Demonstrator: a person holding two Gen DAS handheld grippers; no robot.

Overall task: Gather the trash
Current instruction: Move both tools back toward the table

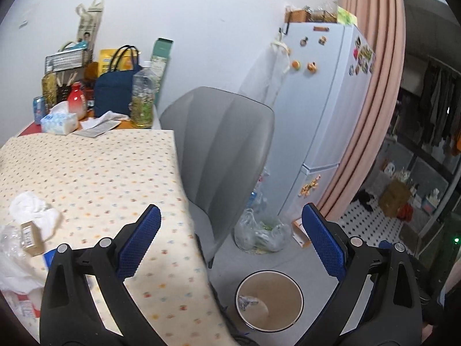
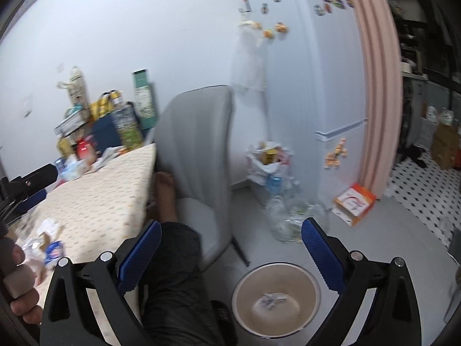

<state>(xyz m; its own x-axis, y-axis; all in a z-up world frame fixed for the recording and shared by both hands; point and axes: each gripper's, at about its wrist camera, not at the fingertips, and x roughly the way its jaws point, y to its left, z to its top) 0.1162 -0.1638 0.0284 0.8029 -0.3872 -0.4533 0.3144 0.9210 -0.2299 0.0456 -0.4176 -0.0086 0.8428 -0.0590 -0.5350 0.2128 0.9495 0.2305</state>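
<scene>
While both grippers, left gripper and right gripper, hold their blue-padded fingers wide and empty, crumpled wrapper trash lies inside the round beige bin on the floor beside the dotted-cloth table.

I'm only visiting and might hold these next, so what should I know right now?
Left gripper: open, empty.
Right gripper: open, empty.
Bin: on the floor beside the table, one crumpled scrap inside.
Done: that scrap is binned.
Left: white tissue, small brown box and clear plastic wrapping at the table's near left edge.
</scene>
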